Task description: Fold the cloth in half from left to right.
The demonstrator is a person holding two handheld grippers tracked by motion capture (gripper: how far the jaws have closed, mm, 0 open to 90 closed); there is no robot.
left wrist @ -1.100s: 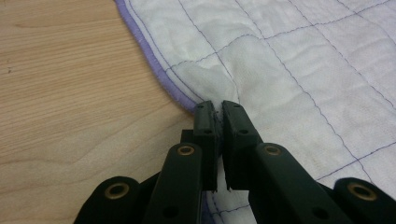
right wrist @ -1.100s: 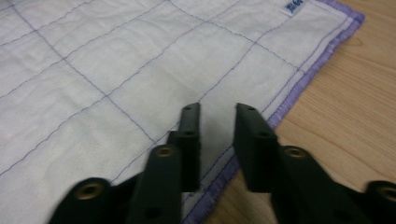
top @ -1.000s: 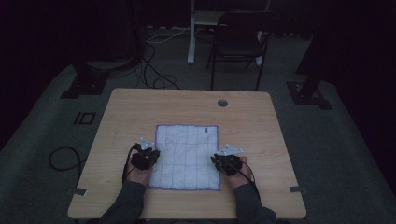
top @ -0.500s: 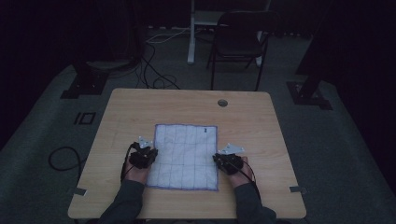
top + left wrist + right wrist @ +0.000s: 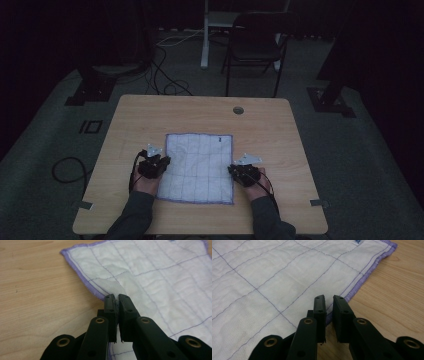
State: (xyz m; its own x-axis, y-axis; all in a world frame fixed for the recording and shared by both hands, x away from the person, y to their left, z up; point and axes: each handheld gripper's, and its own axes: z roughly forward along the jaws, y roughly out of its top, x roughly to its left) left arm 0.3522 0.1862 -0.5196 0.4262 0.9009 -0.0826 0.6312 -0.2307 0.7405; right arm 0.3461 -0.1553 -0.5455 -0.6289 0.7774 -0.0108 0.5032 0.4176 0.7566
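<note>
The left gripper [image 5: 117, 298] is clamped on the left hem of the white quilted cloth [image 5: 200, 166], pinching up a small ridge. The right gripper [image 5: 329, 300] has just been closing, a narrow gap left astride the cloth's right hem. The cloth lies flat toward the worktop's [image 5: 150, 112] near edge.

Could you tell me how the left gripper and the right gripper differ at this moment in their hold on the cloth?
The left gripper has its jaws pinched shut on the purple-hemmed edge of the cloth, which puckers up at the tips; the right gripper shows a narrow gap between its jaws, which have just been closing, and the hem there lies flat. The left works the cloth's left edge, the right its right edge. Both have black jaws and sit low on the wooden table.
</note>
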